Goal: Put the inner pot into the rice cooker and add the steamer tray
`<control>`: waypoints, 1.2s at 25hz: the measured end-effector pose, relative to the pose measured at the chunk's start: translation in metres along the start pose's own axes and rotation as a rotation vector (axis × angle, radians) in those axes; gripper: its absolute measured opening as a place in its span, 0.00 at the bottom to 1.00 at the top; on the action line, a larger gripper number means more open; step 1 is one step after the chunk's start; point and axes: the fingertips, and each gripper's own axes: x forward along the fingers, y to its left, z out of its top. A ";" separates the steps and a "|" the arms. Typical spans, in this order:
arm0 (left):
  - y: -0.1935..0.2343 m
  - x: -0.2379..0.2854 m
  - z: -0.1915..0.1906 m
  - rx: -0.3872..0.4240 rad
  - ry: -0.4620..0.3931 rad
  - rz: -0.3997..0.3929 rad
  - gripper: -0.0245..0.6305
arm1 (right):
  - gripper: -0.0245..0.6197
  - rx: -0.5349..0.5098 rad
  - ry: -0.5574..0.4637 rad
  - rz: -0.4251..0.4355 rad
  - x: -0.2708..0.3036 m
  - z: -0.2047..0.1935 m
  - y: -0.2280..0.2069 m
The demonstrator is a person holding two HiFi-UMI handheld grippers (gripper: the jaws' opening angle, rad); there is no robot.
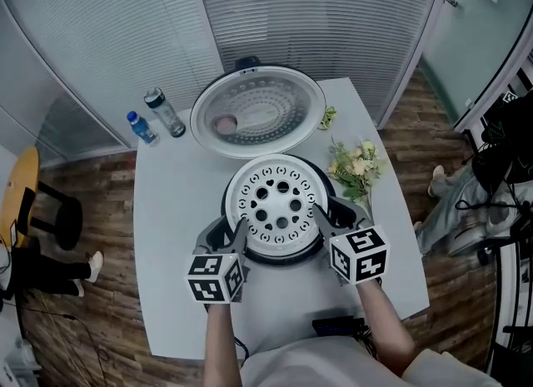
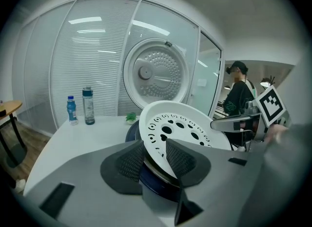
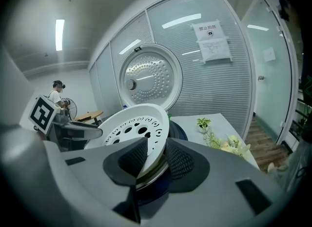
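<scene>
The white perforated steamer tray (image 1: 275, 202) (image 2: 180, 123) (image 3: 136, 123) lies level on top of the dark rice cooker (image 1: 226, 210), whose round lid (image 1: 258, 111) stands open behind it. A metal rim (image 2: 162, 176) shows just under the tray. My left gripper (image 1: 241, 231) (image 2: 156, 155) straddles the tray's near-left rim. My right gripper (image 1: 321, 215) (image 3: 156, 155) straddles its near-right rim. Both are open: the rim passes between the mesh pads (image 2: 131, 162) (image 3: 181, 161) with dark gaps beside it.
On the white table (image 1: 166, 235), a blue bottle (image 1: 141, 127) and a clear bottle (image 1: 165, 113) stand at the back left. Flowers (image 1: 354, 169) and a small plant (image 1: 329, 116) lie right of the cooker. A black object (image 1: 337, 324) sits at the near edge.
</scene>
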 end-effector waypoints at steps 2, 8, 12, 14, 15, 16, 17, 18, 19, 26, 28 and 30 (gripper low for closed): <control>0.000 0.000 0.000 0.011 0.002 0.004 0.25 | 0.22 -0.013 0.002 -0.007 0.000 0.000 0.000; -0.003 0.001 -0.003 0.056 0.017 0.022 0.26 | 0.22 -0.045 0.010 -0.021 -0.001 -0.004 -0.001; -0.002 0.001 -0.001 0.074 0.022 0.032 0.26 | 0.23 -0.071 0.013 -0.034 -0.001 -0.002 -0.001; -0.001 0.001 -0.001 0.076 0.024 0.033 0.26 | 0.23 -0.077 0.014 -0.038 0.001 -0.002 -0.001; -0.001 0.001 -0.001 0.077 0.024 0.034 0.26 | 0.23 -0.079 0.013 -0.039 0.001 -0.002 -0.001; -0.001 0.001 -0.001 0.080 0.025 0.035 0.26 | 0.23 -0.080 0.012 -0.040 0.000 -0.002 -0.001; -0.002 0.001 -0.001 0.084 0.026 0.037 0.26 | 0.23 -0.083 0.011 -0.042 0.000 -0.001 -0.001; -0.002 0.000 0.000 0.090 0.028 0.039 0.27 | 0.23 -0.088 0.011 -0.046 0.000 -0.001 -0.001; -0.002 0.000 -0.001 0.095 0.030 0.041 0.27 | 0.23 -0.097 0.012 -0.051 -0.001 -0.002 -0.001; 0.000 0.002 -0.004 0.171 0.055 0.076 0.29 | 0.24 -0.131 0.015 -0.072 -0.001 -0.003 0.000; -0.001 0.003 -0.008 0.232 0.071 0.098 0.30 | 0.24 -0.155 0.018 -0.078 -0.001 -0.004 0.001; -0.001 0.004 -0.009 0.253 0.069 0.109 0.30 | 0.24 -0.168 0.017 -0.081 0.000 -0.005 0.003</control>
